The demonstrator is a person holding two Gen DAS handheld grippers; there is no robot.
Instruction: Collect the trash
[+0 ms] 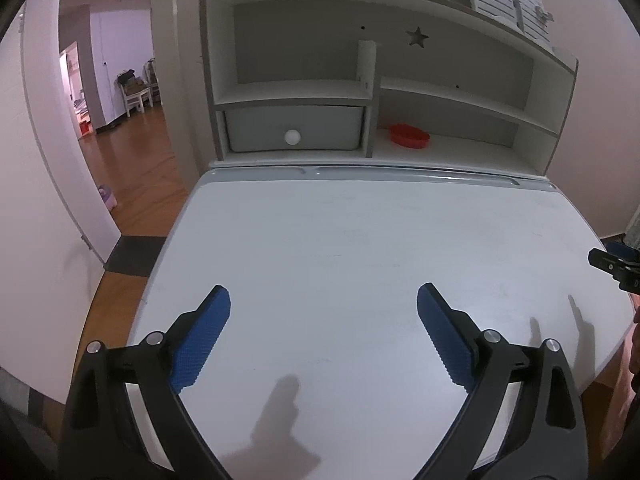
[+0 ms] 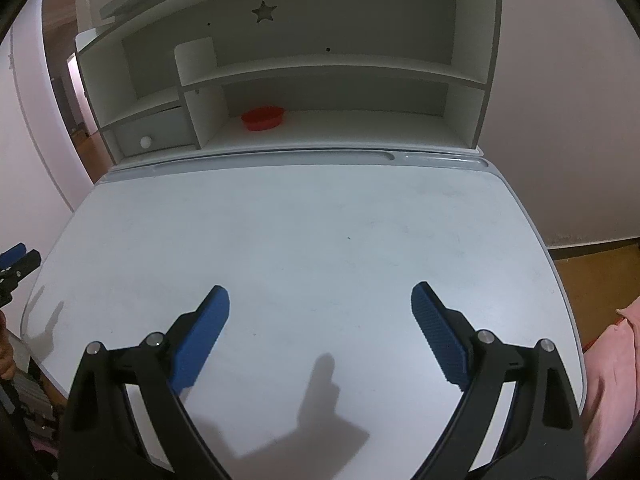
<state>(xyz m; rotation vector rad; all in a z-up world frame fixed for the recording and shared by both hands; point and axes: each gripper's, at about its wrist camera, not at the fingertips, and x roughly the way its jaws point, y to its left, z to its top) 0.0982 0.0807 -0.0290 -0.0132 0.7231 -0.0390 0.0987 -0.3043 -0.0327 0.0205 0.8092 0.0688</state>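
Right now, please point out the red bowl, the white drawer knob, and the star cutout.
red bowl (image 2: 263, 118): right wrist view, on its front wall.
white drawer knob (image 1: 292, 137): left wrist view, on the knob's round face.
star cutout (image 2: 264, 11): right wrist view, in the middle of the star-shaped hole.

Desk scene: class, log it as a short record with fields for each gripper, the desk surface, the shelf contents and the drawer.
left gripper: open, holds nothing, above the desk
right gripper: open, holds nothing, above the desk
desk: white top, no trash in view
shelf: red bowl on lowest level
drawer: shut, round white knob
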